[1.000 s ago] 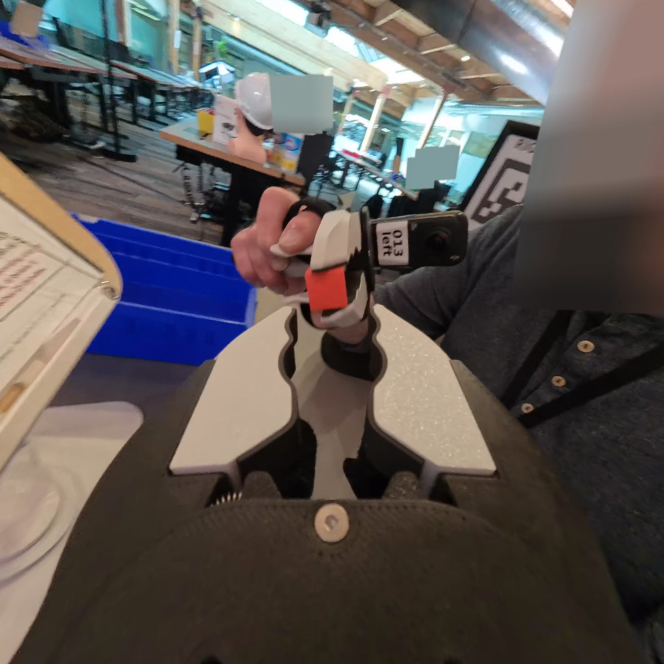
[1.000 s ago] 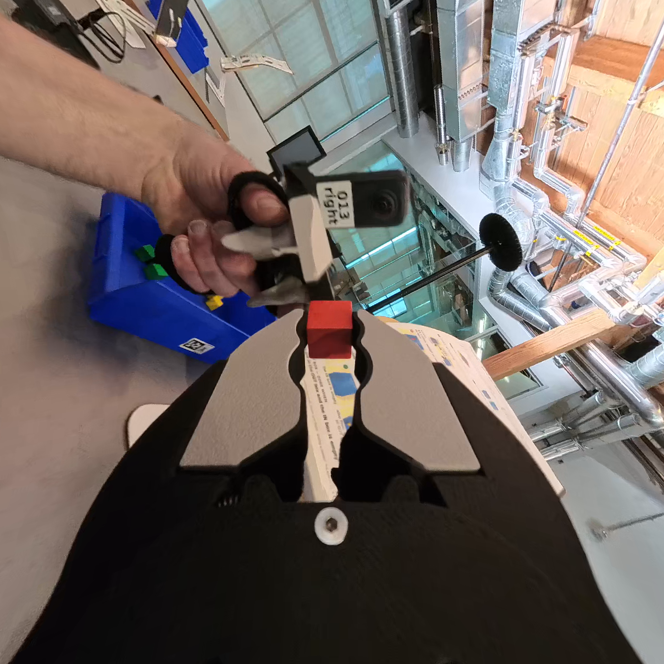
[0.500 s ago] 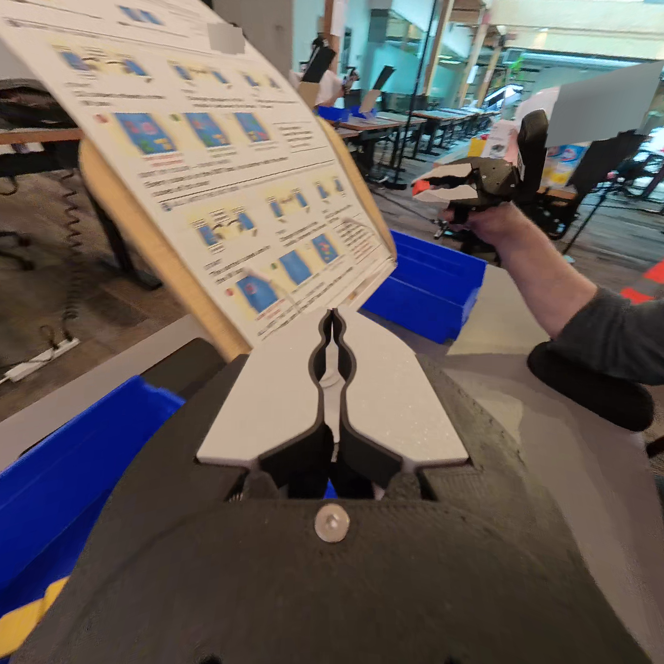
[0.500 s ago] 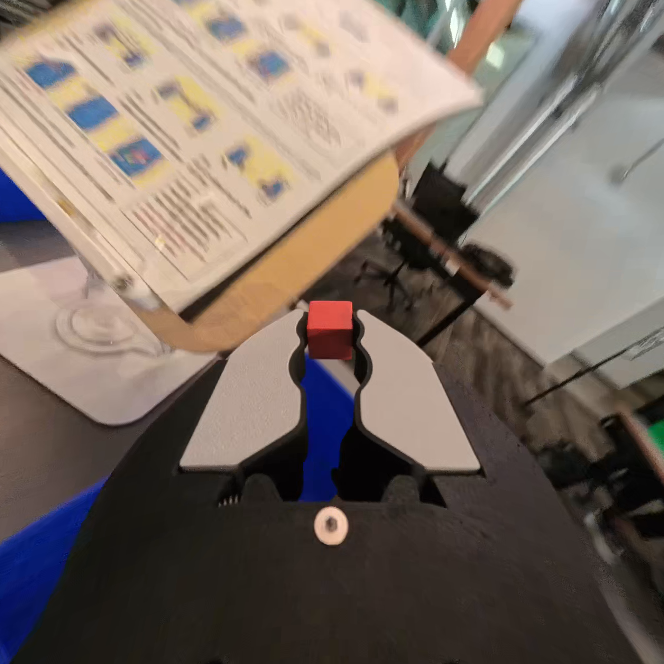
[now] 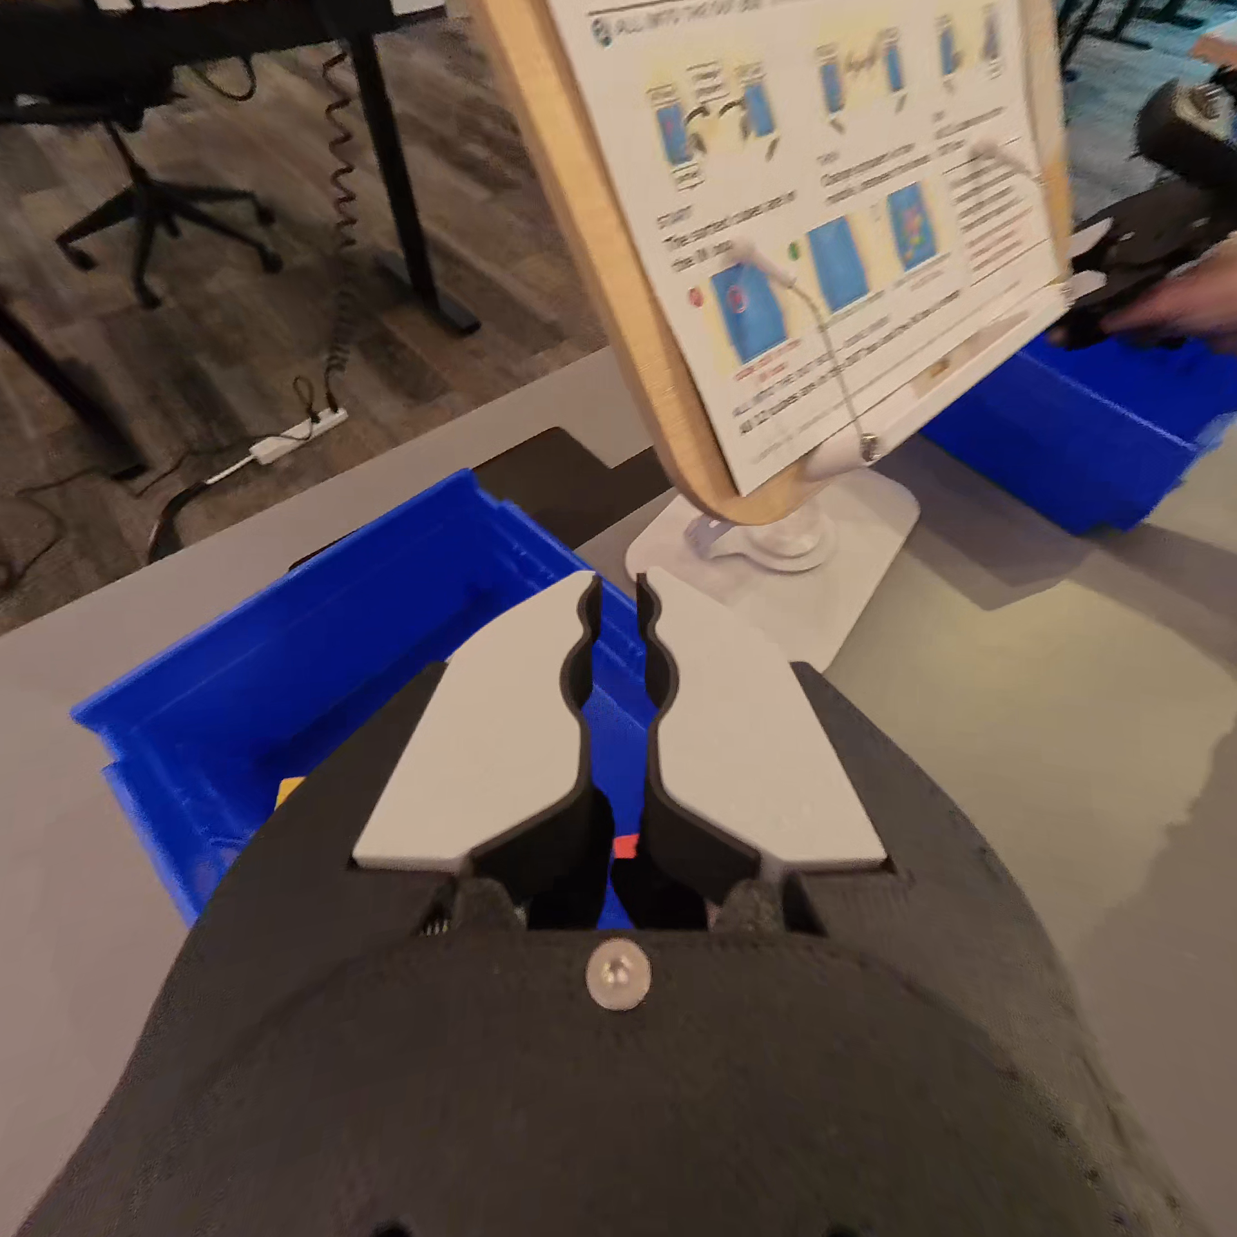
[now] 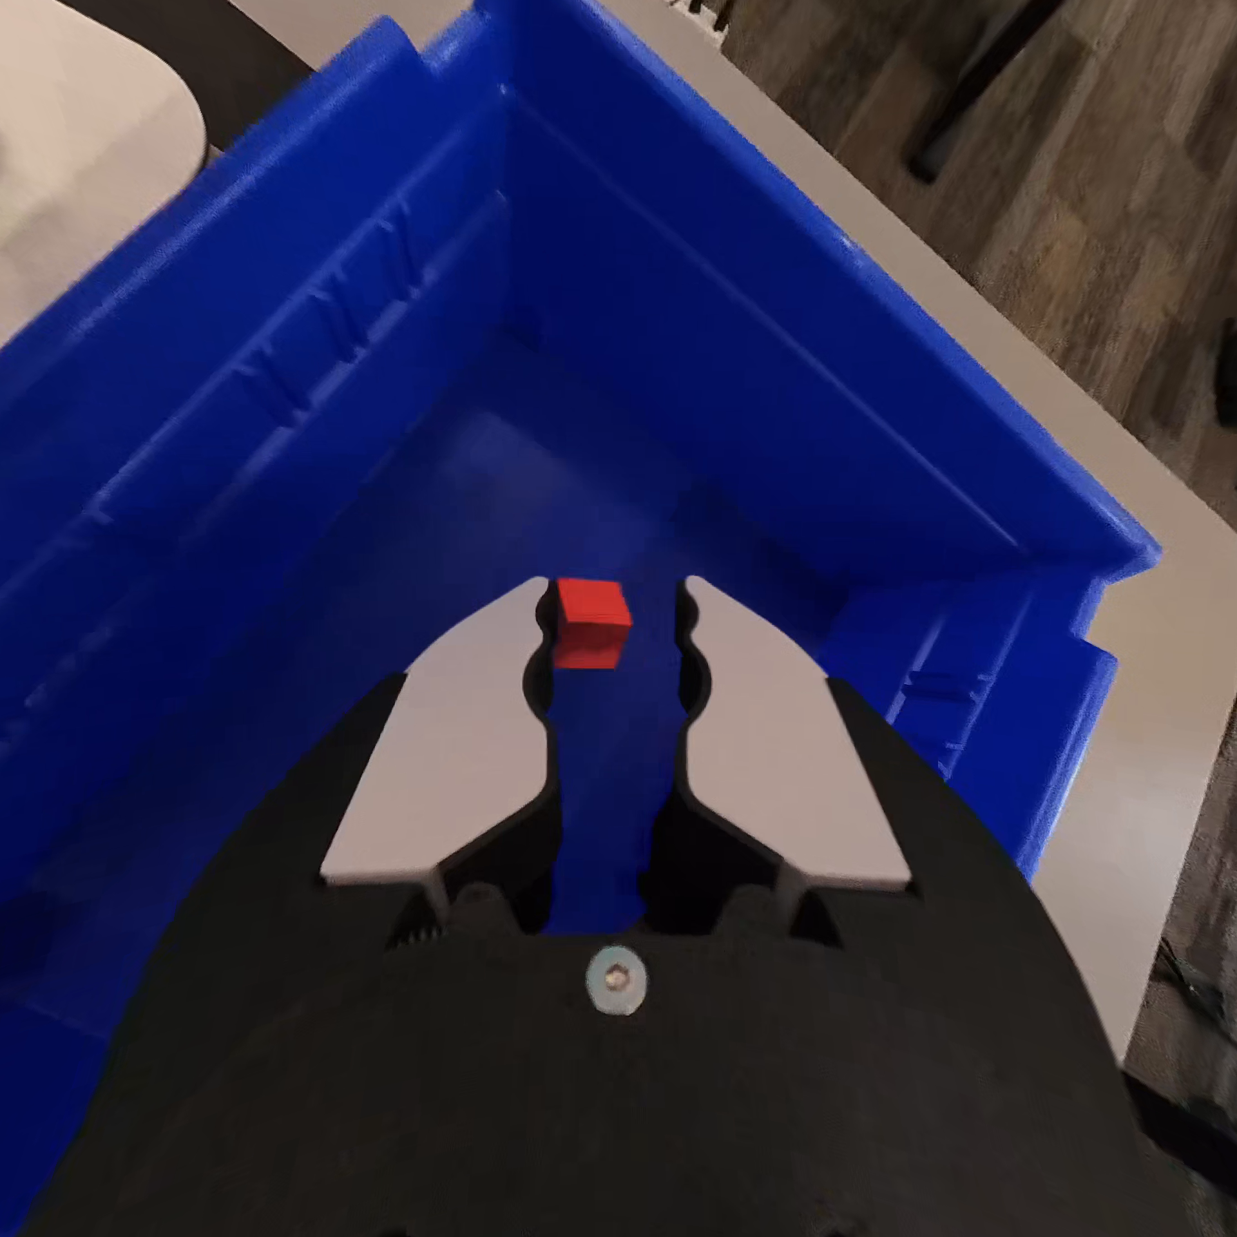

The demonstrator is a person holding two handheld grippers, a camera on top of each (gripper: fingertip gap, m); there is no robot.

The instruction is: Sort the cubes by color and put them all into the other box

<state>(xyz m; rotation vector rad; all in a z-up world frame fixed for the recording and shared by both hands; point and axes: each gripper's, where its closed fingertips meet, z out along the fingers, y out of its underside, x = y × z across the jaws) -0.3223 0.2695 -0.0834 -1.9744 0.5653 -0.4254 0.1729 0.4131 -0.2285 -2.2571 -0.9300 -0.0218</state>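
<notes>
1. Grey tabletop [image 5: 1004, 770], wood-backed instruction board [image 5: 837, 234] between two boxes
2. My right gripper [image 6: 616, 596]: spread, small red wooden cube [image 6: 592, 622] loose between fingers, over bare blue plastic box [image 6: 669, 301]
3. My left gripper [image 5: 617, 589]: slightly parted, empty, above second blue plastic box [image 5: 301, 669] showing red and yellow cubes; most sorting apparently remains

Red cube [image 6: 590, 622]; blue box [image 6: 669, 301]; grey table [image 5: 1004, 703]; white stand base [image 5: 837, 569].

Premises: an open-plan office or lab workspace — wood-look plank floor [image 5: 221, 348], a black swivel chair [image 5: 134, 194] on castors at 10 o'clock and a black desk leg [image 5: 401, 174] with a coiled cable [image 5: 338, 201] and white power strip [image 5: 294, 438] at 11 o'clock. A grey worktable [image 5: 1004, 703] carries blue plastic bins [image 5: 281, 669] and an instruction sheet on a wooden stand [image 5: 823, 221] at 1 o'clock — a set-up test station.
</notes>
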